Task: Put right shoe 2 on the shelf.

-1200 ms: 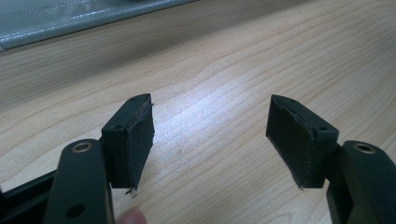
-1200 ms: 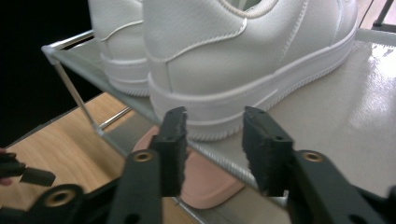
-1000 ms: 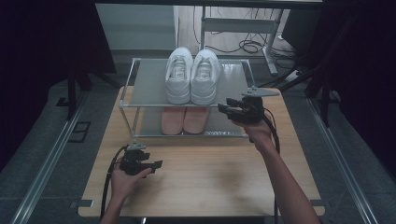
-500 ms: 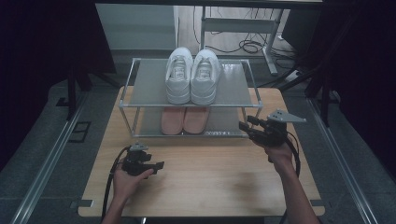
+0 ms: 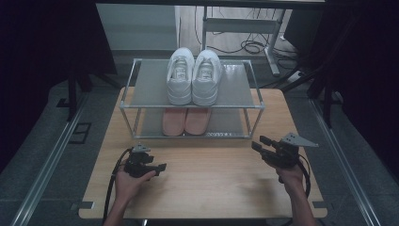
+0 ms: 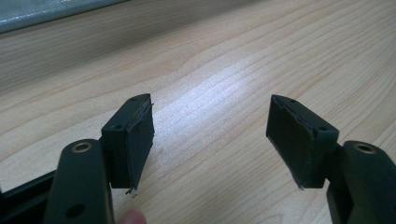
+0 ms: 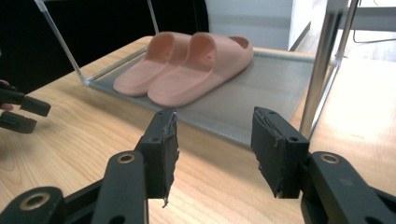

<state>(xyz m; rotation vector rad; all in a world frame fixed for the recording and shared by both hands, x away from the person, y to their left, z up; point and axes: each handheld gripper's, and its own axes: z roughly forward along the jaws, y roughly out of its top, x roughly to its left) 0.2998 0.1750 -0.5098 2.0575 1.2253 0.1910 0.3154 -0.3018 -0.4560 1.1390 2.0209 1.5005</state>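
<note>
Left gripper (image 5: 157, 168) rests low over the table (image 5: 211, 188), jaws wide, nothing between them. Ahead and between both grippers, the rack (image 5: 141, 84) carries white sneakers (image 5: 194, 75) on top and pink slippers (image 7: 187, 65) below. Right gripper (image 5: 258, 143) hovers off the rack's right corner, jaws wide, empty. Judgement: both pairs shelved; little seems left.
</note>
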